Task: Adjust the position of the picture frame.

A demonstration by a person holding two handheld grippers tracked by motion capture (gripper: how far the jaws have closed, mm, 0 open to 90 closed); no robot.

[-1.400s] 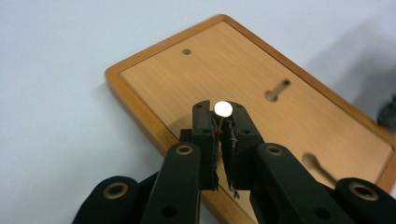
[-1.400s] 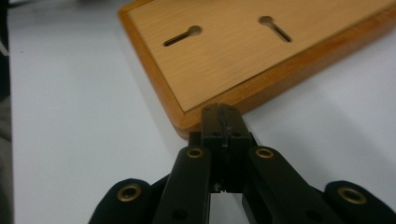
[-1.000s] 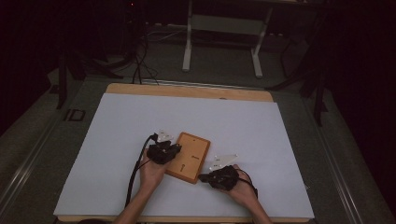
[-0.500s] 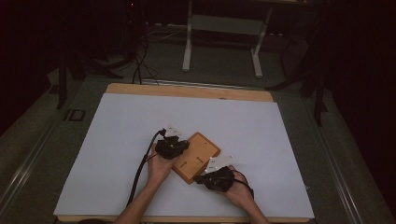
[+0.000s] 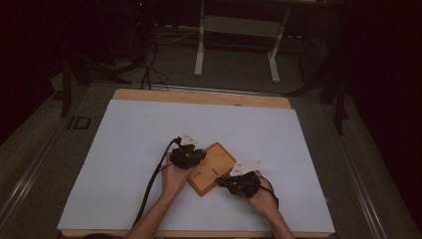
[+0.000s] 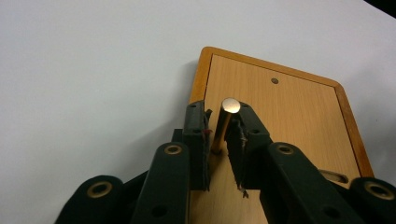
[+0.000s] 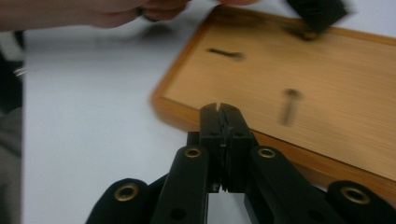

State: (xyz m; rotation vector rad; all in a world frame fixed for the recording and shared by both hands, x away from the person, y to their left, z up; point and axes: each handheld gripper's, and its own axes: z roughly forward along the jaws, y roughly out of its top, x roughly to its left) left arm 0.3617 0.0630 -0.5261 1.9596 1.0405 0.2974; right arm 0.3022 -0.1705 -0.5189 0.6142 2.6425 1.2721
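Note:
A flat wooden board (image 5: 215,164) with a raised rim lies at an angle on the white table. A short brass peg (image 6: 225,122) stands upright in it near one end. My left gripper (image 6: 219,109) straddles that peg; its jaws have just been opening, and a thin gap shows between the left pad (image 6: 198,133) and the peg. In the high view the left gripper (image 5: 188,156) is at the board's left edge. My right gripper (image 7: 219,108) is shut with nothing in it, low in front of the board's rim (image 7: 187,114). From above, the right gripper (image 5: 239,184) sits by the board's near right side.
The white sheet (image 5: 124,149) covers the table, with bare room left, right and beyond the board. The board (image 7: 289,79) carries dark holes or slots, blurred in the right gripper view. A cable (image 5: 152,189) trails from the left gripper toward the table's near edge.
The left gripper has shifted right, and the board has turned and slid a little to the right with it. The right gripper stays near the board's near side.

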